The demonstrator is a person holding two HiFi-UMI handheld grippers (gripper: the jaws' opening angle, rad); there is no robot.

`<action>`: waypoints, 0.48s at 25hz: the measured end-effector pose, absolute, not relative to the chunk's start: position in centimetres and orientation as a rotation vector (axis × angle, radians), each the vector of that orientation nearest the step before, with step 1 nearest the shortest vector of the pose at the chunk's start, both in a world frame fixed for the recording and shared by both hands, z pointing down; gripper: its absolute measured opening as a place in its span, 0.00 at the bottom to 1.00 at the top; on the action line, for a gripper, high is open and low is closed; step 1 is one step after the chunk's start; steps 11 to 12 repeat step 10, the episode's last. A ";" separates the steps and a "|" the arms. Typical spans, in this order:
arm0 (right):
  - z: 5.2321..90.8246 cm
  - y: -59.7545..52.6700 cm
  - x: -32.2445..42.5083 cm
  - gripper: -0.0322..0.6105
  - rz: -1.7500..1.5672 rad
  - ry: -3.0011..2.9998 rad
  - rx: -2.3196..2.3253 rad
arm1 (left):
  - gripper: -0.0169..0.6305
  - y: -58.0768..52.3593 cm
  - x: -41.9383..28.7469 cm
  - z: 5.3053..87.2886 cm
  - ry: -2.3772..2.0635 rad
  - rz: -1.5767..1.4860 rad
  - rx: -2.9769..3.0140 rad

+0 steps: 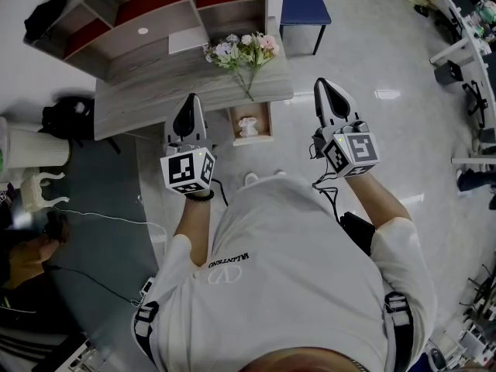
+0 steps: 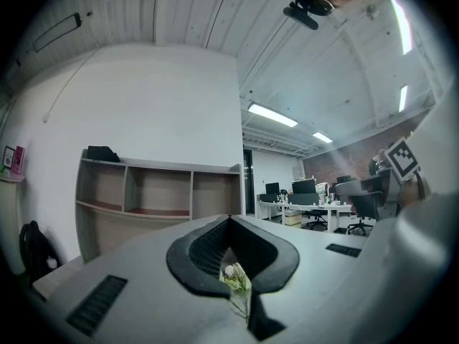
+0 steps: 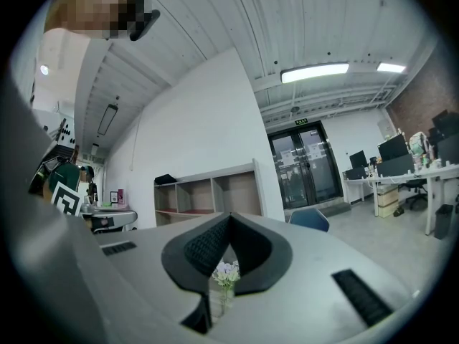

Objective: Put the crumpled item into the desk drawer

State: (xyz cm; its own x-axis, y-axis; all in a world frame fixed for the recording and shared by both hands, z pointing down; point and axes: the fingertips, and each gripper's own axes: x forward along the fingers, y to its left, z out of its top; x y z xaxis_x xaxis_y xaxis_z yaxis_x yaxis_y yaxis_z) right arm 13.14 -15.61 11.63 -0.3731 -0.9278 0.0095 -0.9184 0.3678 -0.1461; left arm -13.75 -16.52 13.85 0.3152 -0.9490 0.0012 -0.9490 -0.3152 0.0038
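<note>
A white crumpled item (image 1: 248, 126) lies inside the open wooden drawer (image 1: 269, 121), which is pulled out from the front of the grey wood desk (image 1: 155, 99). My left gripper (image 1: 190, 101) is held level in front of the desk, left of the drawer, jaws shut and empty. My right gripper (image 1: 322, 85) hovers right of the drawer, beyond the desk's corner, also shut with nothing in it. In the left gripper view the left gripper's (image 2: 229, 219) tips meet. In the right gripper view the right gripper's (image 3: 229, 216) tips meet too.
A vase of flowers (image 1: 242, 51) stands on the desk just behind the drawer and shows through both jaw gaps. An open shelf unit (image 1: 155, 14) backs the desk. A blue chair (image 1: 304, 2) is beyond it. A black bag (image 1: 66, 118) and a seated person (image 1: 23, 246) are at the left.
</note>
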 end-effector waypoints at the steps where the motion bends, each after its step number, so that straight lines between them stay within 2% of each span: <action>1: 11.6 -15.6 13.1 0.05 -0.193 2.537 -1.715 | 0.03 -16.6 -13.7 13.9 -1.835 -0.003 2.543; 12: 11.9 -15.8 12.9 0.05 -0.194 2.552 -1.717 | 0.03 -16.8 -13.6 14.3 -1.826 0.003 2.535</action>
